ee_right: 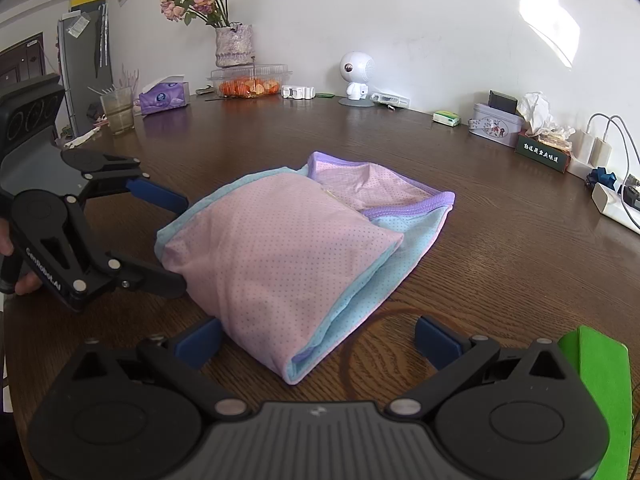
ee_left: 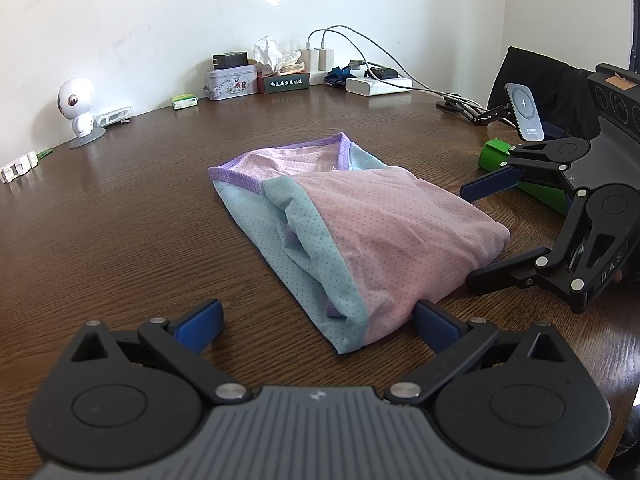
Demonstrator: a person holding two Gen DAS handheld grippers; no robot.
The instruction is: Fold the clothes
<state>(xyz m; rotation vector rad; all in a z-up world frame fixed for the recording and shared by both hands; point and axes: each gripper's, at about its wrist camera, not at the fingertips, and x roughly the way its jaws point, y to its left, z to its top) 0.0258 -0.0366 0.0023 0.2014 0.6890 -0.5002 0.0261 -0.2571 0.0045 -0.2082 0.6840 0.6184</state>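
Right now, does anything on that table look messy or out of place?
The folded garment is uneven: its purple waistband and blue underlayer stick out past the pink top fold. Nothing looks spilled or damaged.

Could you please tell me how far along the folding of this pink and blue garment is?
Mostly done: the pink and blue mesh garment lies on the wooden table as a compact folded bundle. Nothing is in hand; the left hand-held gripper and right hand-held gripper are both open at its edges. Possibly left: the purple-trimmed end sticks out past the pink fold.
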